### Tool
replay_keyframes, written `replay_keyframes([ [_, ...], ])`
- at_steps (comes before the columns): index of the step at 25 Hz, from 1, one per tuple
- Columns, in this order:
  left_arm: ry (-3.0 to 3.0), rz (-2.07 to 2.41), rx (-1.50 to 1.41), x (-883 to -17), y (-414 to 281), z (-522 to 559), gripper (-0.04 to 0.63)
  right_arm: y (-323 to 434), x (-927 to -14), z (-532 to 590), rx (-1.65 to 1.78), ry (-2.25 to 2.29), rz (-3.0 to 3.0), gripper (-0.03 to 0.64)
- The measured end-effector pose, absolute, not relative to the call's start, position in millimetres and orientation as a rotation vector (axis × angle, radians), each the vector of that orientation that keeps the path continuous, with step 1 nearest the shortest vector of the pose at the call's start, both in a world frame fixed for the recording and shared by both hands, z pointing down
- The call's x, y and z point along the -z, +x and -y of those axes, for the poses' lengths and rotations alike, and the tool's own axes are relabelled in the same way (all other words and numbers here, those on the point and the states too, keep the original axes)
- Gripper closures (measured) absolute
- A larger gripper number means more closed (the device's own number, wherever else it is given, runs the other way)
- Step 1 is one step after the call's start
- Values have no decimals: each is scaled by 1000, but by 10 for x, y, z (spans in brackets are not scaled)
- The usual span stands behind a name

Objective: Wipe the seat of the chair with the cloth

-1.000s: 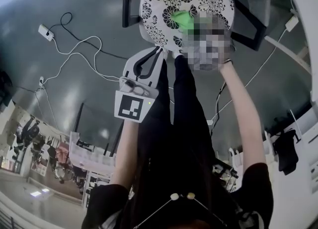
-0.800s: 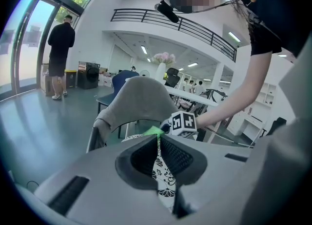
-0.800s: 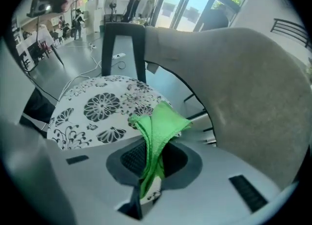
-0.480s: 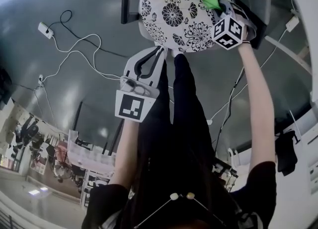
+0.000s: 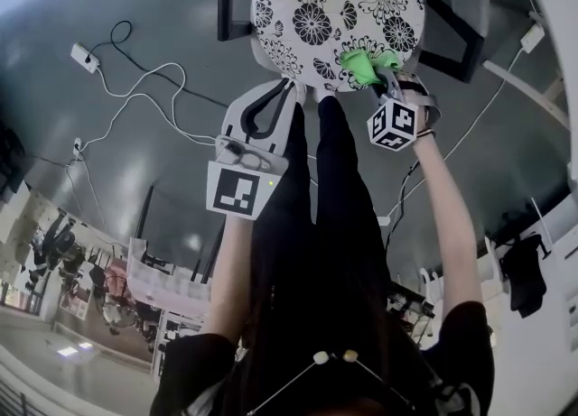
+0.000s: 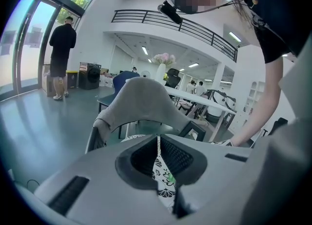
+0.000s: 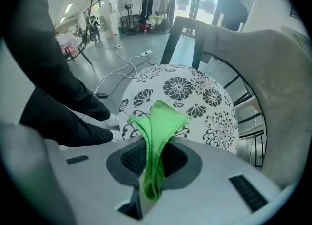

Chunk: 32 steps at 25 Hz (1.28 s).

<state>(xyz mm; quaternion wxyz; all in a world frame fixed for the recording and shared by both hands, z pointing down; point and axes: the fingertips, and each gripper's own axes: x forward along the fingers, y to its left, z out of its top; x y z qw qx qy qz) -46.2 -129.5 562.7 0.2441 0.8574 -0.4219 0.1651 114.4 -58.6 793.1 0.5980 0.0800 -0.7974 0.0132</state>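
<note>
One green cloth (image 7: 158,119) clamped in right gripper (image 7: 152,163) fingers, at seat (image 7: 195,92) edge | left gripper (image 6: 158,163) fingers together

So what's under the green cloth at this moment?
The chair's flower-patterned seat, near its front edge. The cloth, pinched in the right gripper, covers the patch beneath it, so whether it presses on the seat cannot be told.

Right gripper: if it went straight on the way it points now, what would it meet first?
Probably the chair seat. The right gripper is shut on the green cloth, which sticks out ahead of the jaws over the patterned seat. Depth is unclear, so the cloth may be touching it.
</note>
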Motion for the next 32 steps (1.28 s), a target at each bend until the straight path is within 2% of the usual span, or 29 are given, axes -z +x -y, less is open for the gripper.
replay_keyframes([
  [9, 2384, 1094, -466, -5585, -322, 1164, 574, 1015, -7811, 219, -152, 275, 1897, 565],
  [16, 2421, 1103, -420, -5311, -320, 1217, 574, 764, -7220, 391, -311, 479, 2030, 566],
  [24, 2475, 1128, -267, -4469, -302, 1393, 574, 550, -5720, 760, -415, 807, 2247, 566],
  [32, 2629, 1179, -179, -3063, -305, 1417, 574, 685, -3909, 932, -349, 1083, 2423, 566],
])
